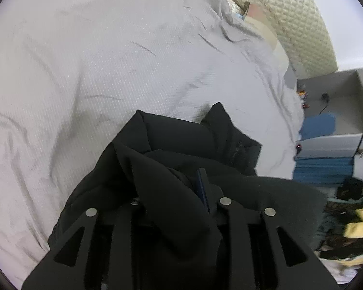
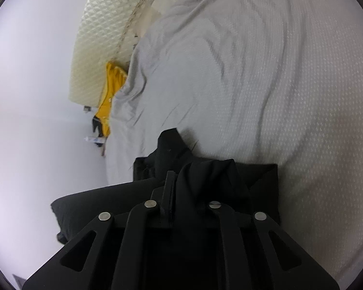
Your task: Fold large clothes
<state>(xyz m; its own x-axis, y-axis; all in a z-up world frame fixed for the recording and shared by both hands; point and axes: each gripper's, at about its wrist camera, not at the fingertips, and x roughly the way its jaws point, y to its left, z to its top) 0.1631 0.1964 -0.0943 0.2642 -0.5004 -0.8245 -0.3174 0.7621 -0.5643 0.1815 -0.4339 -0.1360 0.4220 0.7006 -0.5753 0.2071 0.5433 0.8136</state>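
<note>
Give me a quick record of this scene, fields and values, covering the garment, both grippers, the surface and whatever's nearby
garment: black jacket, bunched, held over the bed
left gripper: shut on jacket fabric
right gripper: shut on jacket fabric
surface: pale grey bedspread, wrinkled
headboard: cream, quilted
beside bed: yellow cloth at the bedspread edge; blue mat and a pile of clothes on the floor
fold progress: cannot tell
</note>
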